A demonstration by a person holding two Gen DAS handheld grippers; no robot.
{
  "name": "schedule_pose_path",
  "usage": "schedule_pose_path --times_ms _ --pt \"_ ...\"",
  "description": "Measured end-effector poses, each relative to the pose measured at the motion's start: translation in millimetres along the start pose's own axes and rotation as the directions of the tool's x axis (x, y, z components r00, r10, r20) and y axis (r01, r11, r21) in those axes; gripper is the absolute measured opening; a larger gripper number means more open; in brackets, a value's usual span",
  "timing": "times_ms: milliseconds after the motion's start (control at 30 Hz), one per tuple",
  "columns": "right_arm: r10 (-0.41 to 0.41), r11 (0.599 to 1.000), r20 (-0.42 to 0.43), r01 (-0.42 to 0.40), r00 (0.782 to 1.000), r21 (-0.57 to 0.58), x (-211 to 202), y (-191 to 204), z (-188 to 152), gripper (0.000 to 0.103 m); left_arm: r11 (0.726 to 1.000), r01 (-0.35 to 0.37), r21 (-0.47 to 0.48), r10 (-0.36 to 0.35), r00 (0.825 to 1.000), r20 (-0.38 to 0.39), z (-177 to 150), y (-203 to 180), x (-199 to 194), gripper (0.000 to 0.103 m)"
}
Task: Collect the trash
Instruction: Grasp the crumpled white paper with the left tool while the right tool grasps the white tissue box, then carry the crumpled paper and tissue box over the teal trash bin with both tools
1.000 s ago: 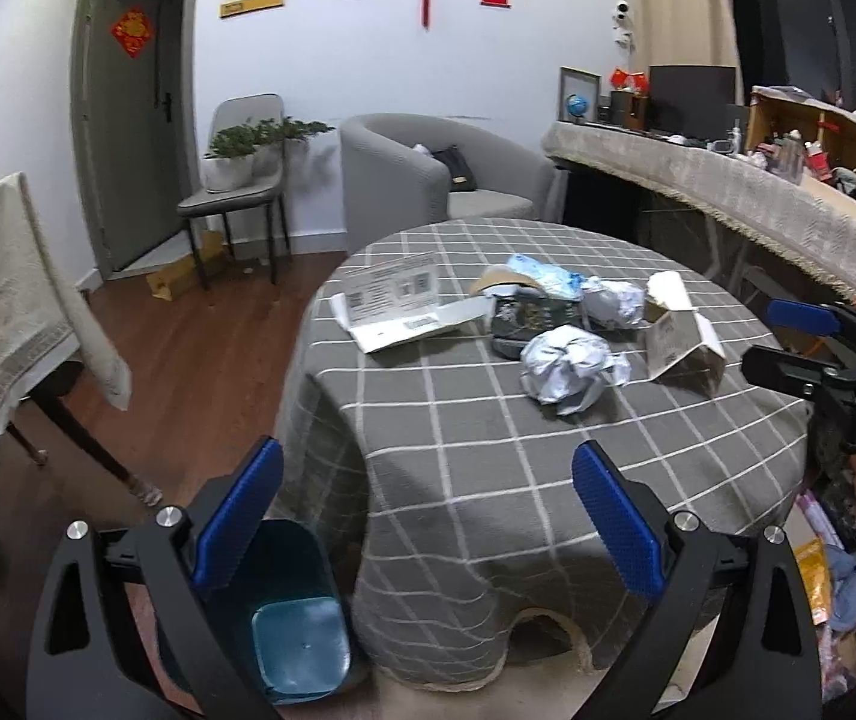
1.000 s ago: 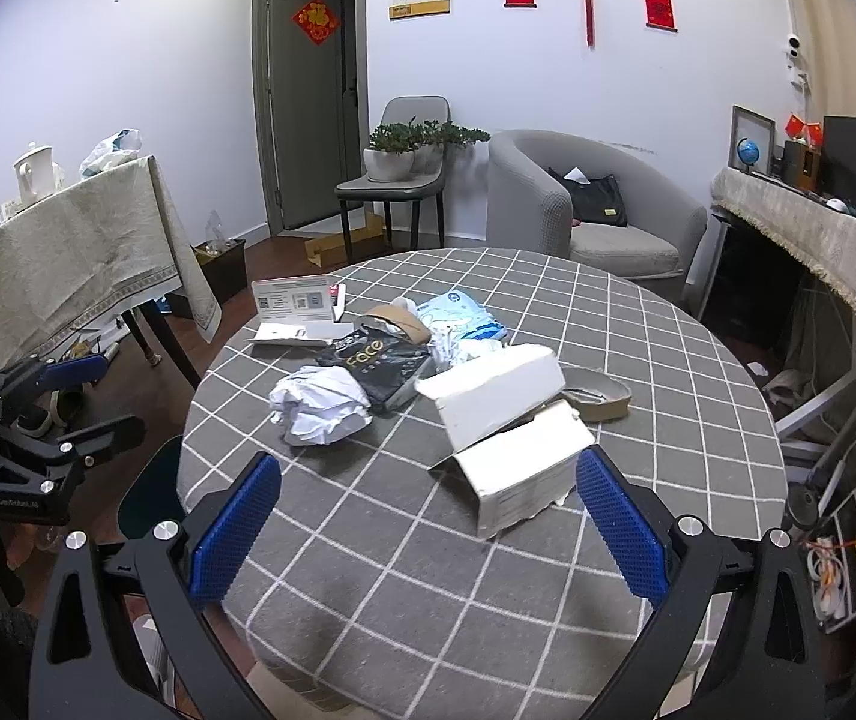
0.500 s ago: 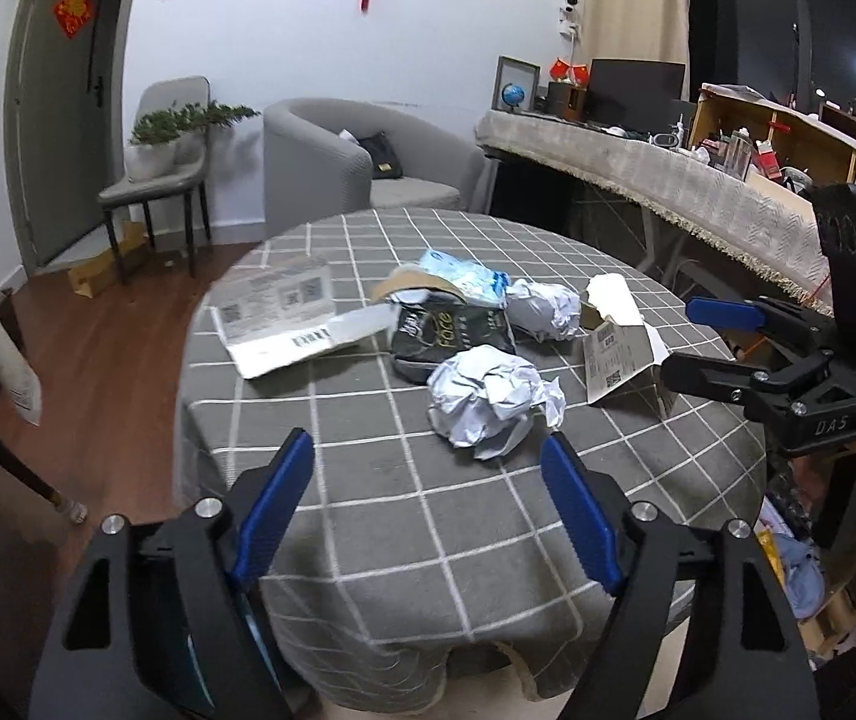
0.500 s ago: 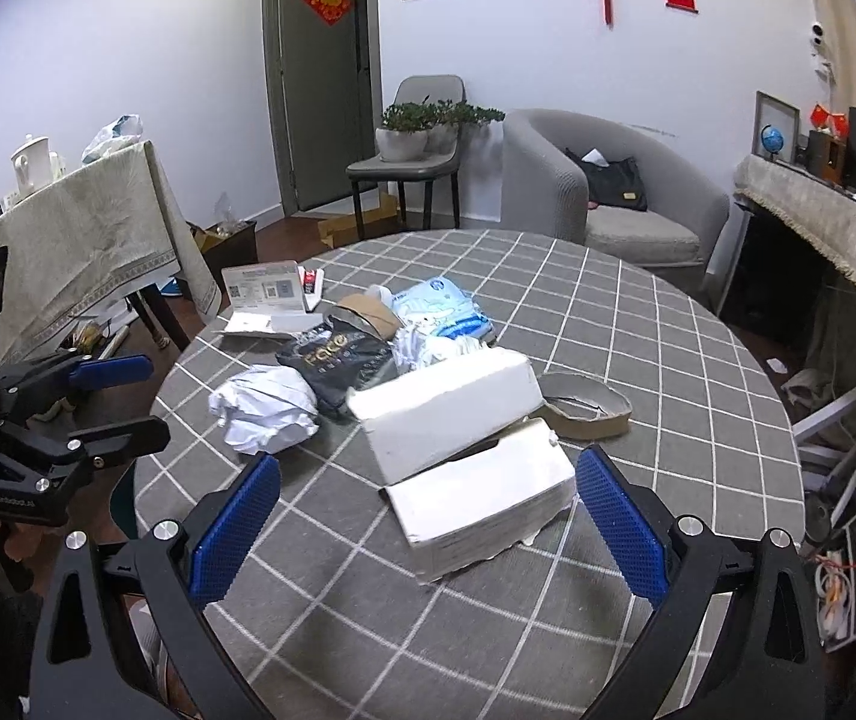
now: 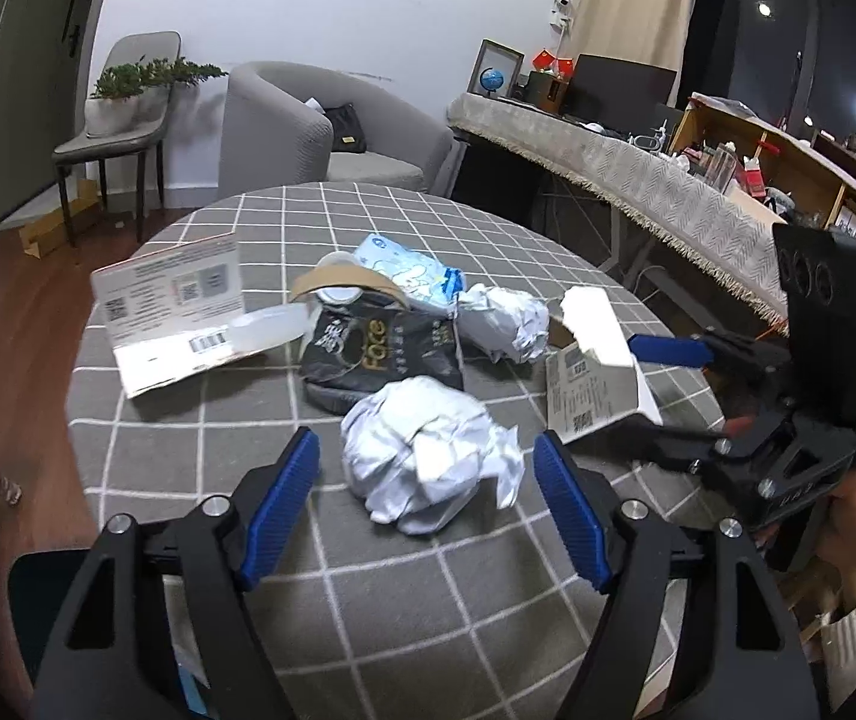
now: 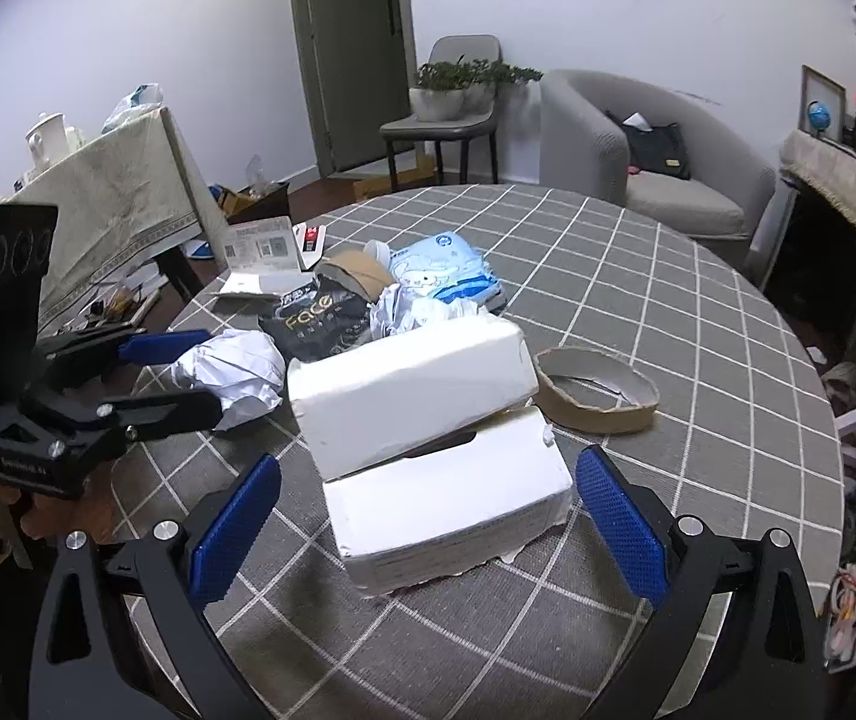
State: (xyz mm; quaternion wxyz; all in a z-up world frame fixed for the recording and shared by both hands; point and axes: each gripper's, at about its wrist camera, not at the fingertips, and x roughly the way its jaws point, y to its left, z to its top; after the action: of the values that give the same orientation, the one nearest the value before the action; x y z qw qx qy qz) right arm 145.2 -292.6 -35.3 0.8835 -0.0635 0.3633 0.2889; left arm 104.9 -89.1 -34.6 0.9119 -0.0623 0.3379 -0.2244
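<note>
Trash lies on a round table with a grey checked cloth (image 5: 404,612). A crumpled white paper ball (image 5: 428,462) lies just ahead of my open left gripper (image 5: 425,510), between its blue pads. A torn white cardboard box (image 6: 428,438) lies between the pads of my open right gripper (image 6: 428,528). Behind them lie a black "Face" packet (image 5: 380,354), a second paper ball (image 5: 506,318), a blue-white wrapper (image 5: 410,270), a brown tape ring (image 6: 596,390) and an open printed white box (image 5: 170,306). The right gripper also shows in the left view (image 5: 662,390), the left gripper in the right view (image 6: 158,372).
A dark blue bin (image 5: 50,588) shows at the table's near left edge, below the left gripper. A grey armchair (image 5: 320,138), a chair with a plant (image 5: 122,120) and a long draped counter (image 5: 638,180) stand behind. A draped side table (image 6: 110,204) stands at left.
Both grippers moved forward and down over the table. The left one now straddles the front paper ball; the right one now straddles the torn white box. Both stayed open.
</note>
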Motion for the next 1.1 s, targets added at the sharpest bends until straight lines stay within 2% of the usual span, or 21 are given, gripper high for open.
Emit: schedule_pose_path --times_ms 200,400,467,533,667,867,1100 --pt "0.035 0.999 -0.011 -0.036 0.999 -0.018 6 -2 5 0.1 0.999 0.019 -0.026 -0.019 0.999 -0.037 4 6 11 0.062" --pt "0.025 0.999 -0.047 -0.027 0.999 -0.034 15 2 7 0.099 0.998 0.04 -0.057 -0.043 0.998 -0.051 6 12 15 0.055" --pt "0.017 0.999 -0.041 -0.019 0.999 -0.04 14 3 9 0.095 0.997 0.044 -0.056 -0.046 0.998 -0.05 6 11 15 0.054" --pt "0.007 0.999 -0.03 -0.008 1.0 -0.036 12 3 10 0.081 0.997 0.049 -0.053 -0.051 0.998 -0.047 5 11 13 0.053" --pt "-0.012 0.999 -0.044 0.011 0.999 -0.035 13 8 13 0.079 0.997 0.063 -0.044 -0.065 0.997 -0.03 2 10 8 0.053" --pt "-0.028 0.999 -0.027 0.027 0.999 -0.043 4 18 16 0.079 0.998 0.048 -0.042 -0.047 0.999 0.009 1 14 -6 0.053" --pt "-0.038 0.998 0.014 0.039 0.999 -0.046 -9 45 22 0.079 0.998 -0.012 -0.069 0.015 0.999 0.046 0 31 -33 0.053"
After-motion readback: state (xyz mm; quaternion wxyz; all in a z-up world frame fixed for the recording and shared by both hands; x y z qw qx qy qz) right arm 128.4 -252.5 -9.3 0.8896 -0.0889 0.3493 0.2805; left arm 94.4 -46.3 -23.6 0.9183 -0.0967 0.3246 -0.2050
